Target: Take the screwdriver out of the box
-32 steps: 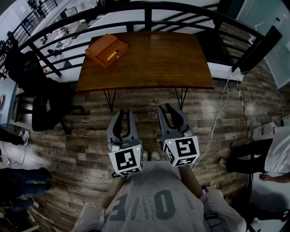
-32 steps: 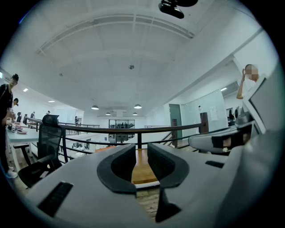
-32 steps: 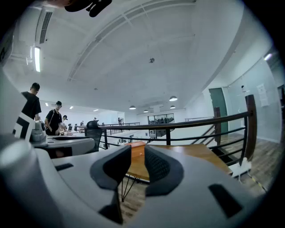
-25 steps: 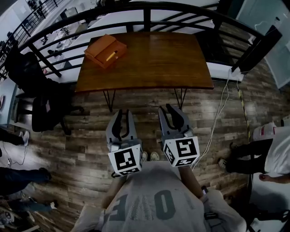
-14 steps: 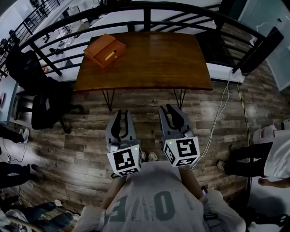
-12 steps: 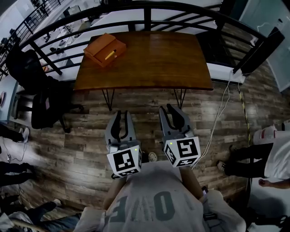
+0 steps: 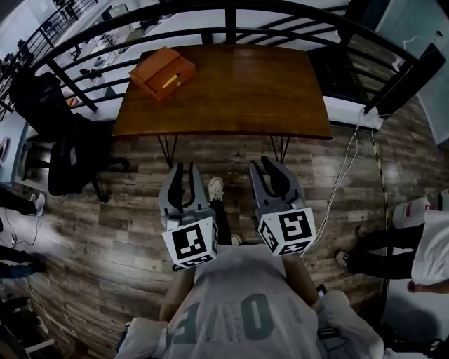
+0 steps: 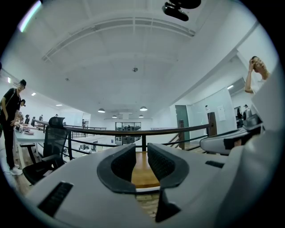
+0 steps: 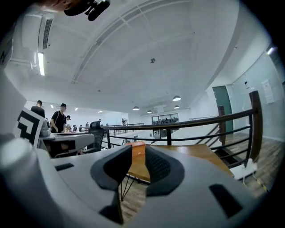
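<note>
An open orange box (image 7: pixel 163 72) sits on the far left corner of the brown wooden table (image 7: pixel 245 91). A yellow-handled screwdriver (image 7: pixel 170 80) lies inside it. Both grippers hang over the plank floor, well short of the table's near edge and close to my torso. My left gripper (image 7: pixel 184 170) is shut and empty, and its own view looks along the tabletop (image 8: pixel 141 171). My right gripper (image 7: pixel 263 165) is also shut with nothing in it. The box (image 9: pixel 138 144) shows small and far off past its jaws.
A black railing (image 7: pixel 228 14) runs behind the table. A black office chair (image 7: pixel 70 165) stands left of it. A white cable (image 7: pixel 344 175) trails on the floor at the right, near another person's legs (image 7: pixel 414 238). My shoe (image 7: pixel 216 188) shows between the grippers.
One shoe has stepped forward between the grippers, and both grippers have shifted slightly toward the table. The jaws have not changed. People at the lower left have left the view.
</note>
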Tool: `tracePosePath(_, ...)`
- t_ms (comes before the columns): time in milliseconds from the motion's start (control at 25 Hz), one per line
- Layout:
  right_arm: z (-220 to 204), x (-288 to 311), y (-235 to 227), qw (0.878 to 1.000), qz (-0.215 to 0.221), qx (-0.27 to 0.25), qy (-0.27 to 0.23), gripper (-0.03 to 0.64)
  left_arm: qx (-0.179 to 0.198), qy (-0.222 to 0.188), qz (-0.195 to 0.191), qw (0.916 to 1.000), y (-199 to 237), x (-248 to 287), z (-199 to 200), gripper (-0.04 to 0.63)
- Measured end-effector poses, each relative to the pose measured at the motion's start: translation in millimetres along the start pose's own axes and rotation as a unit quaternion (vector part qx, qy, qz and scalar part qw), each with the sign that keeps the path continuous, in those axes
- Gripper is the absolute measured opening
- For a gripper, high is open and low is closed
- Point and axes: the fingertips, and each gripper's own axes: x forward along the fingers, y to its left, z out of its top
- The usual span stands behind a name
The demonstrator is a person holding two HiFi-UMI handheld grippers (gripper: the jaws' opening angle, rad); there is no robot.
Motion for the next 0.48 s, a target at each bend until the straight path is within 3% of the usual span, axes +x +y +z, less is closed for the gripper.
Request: tracePosePath(480,-17,52,-45,1.0,-0.021,-0.013,-0.012,0.089,-0.004,-0.015,-0.012,0.9998,4,76,-29,0.087)
